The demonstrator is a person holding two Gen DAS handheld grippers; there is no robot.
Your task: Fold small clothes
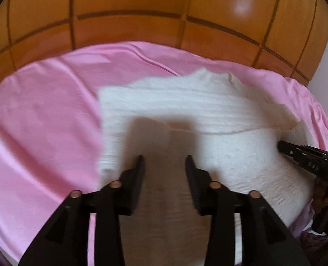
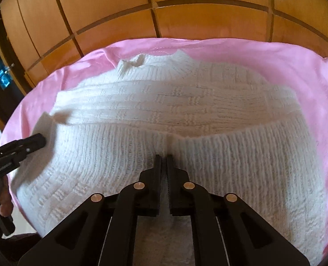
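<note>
Wool knit: the white chunky-knit baby sweater [image 2: 164,110] lies on the pink bed sheet [image 2: 297,71], below the orange wooden panelled headboard [image 2: 186,22]; I judge it soft, light and floppy, thick enough to hold a crease only loosely.
Where I hold: the ribbed hem band [image 2: 230,146] looks the firmest edge, so I favour pinching there; the loose stitches could snag or stretch if I pull hard.
Right gripper [image 2: 163,158]: jaws nearly together, pinching a ridge of the ribbed band at its middle, fingers pointing toward the headboard, low over the cloth.
Left gripper [image 1: 165,163]: jaws apart, nothing between them; it hangs above the sweater's left part, and the blur there tells me it is moving.
Left side of sweater: a flap [image 2: 50,124] stands raised just beside the left tool's tip; whether they touch I cannot tell.
Risk: one-sided pull may skew the fold.
</note>
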